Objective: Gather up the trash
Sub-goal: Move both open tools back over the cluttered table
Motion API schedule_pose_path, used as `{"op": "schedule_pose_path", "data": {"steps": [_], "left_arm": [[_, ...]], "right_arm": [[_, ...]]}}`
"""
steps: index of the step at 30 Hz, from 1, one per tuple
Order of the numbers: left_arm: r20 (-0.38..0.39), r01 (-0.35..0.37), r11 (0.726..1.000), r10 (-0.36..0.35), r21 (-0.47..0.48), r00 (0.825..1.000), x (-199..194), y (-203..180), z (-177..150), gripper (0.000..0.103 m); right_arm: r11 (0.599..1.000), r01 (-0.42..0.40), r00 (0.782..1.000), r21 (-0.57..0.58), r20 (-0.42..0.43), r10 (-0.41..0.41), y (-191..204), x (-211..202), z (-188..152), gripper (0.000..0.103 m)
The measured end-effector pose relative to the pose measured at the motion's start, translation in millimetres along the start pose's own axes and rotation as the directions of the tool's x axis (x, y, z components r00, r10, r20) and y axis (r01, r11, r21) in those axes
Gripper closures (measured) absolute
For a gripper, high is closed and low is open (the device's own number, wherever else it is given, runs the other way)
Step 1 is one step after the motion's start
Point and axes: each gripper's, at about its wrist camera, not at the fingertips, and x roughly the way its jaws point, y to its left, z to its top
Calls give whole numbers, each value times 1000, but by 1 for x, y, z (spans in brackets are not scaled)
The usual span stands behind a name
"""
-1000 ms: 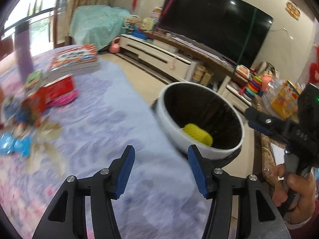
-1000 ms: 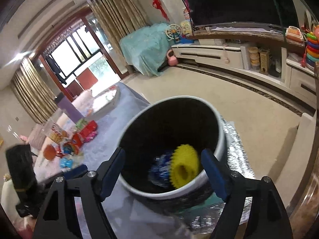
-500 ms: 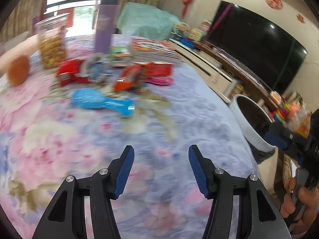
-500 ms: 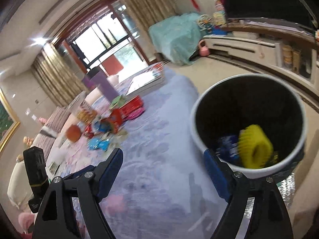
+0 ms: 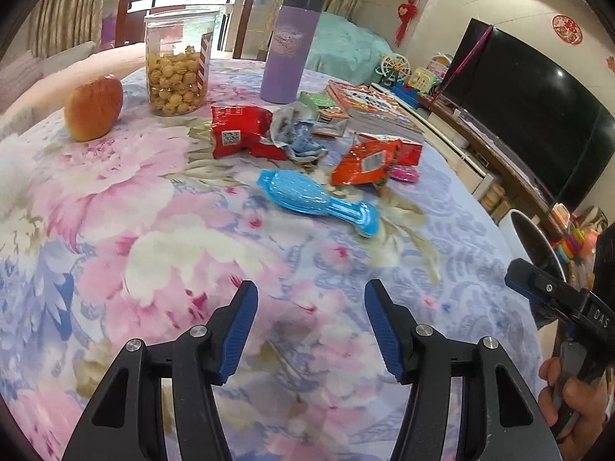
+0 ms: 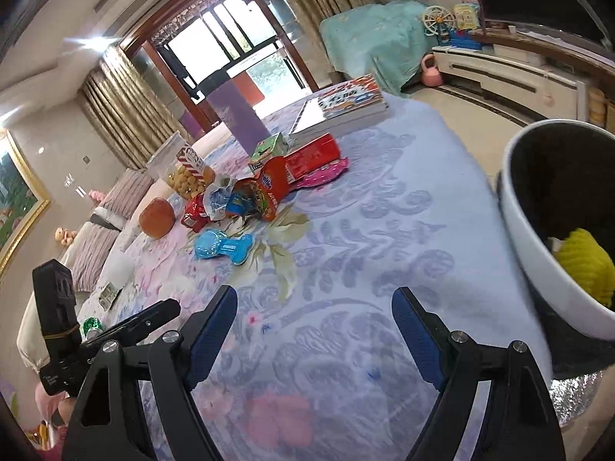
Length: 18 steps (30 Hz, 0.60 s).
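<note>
Wrappers lie in a heap on the floral tablecloth: a red snack bag [image 5: 238, 130] [image 6: 194, 213], an orange-red bag [image 5: 365, 161] [image 6: 269, 188], a crumpled blue-white wrapper [image 5: 296, 134] [image 6: 217, 199] and a blue plastic blister shell [image 5: 307, 196] [image 6: 223, 247]. The white bin [image 6: 546, 265] [image 5: 519, 226] stands off the table's right edge with a yellow foam net [image 6: 584, 261] inside. My left gripper [image 5: 309, 326] is open and empty above the cloth, short of the blister shell. My right gripper [image 6: 315, 330] is open and empty, left of the bin.
An apple [image 5: 94, 107], a jar of snacks [image 5: 178, 57], a purple tumbler [image 5: 290, 46], a stack of books [image 5: 376, 107] and a pink item [image 5: 403, 173] sit behind the heap. A TV [image 5: 538, 115] and cabinet line the far wall.
Both grippers have swung left, away from the bin and over the table. The wrapper heap has come into clear view ahead of the left gripper. Both stay open.
</note>
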Motion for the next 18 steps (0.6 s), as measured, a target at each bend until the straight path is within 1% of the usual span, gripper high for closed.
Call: {"op": "schedule_pose_path", "data": {"steps": [5,8,11,13,18], "left_arm": [[-10,0,1000,0,-20,1000,23,12,15,45],[-15,-5,1000,5,-2,1000,34,13,24,45],[-33,4,1000,-4,21,999,46,13,34,45],[-56,28,999,-27,24,998,57,16,43,43],[-79,82,996,-84,-33,993,75,27,59,42]], "right_arm": [[1000,-6,1000,-20,0,6,11,20,7,19],[999,-8,1000,-36,-12,7,15,30,11,20],[999,-24,999,-43,-23,23,19,42,16,23],[999,-30,999,-42,-29,29,19,48,21,29],[999,-40,999,-23,-33,39,14,58,31,32]]}}
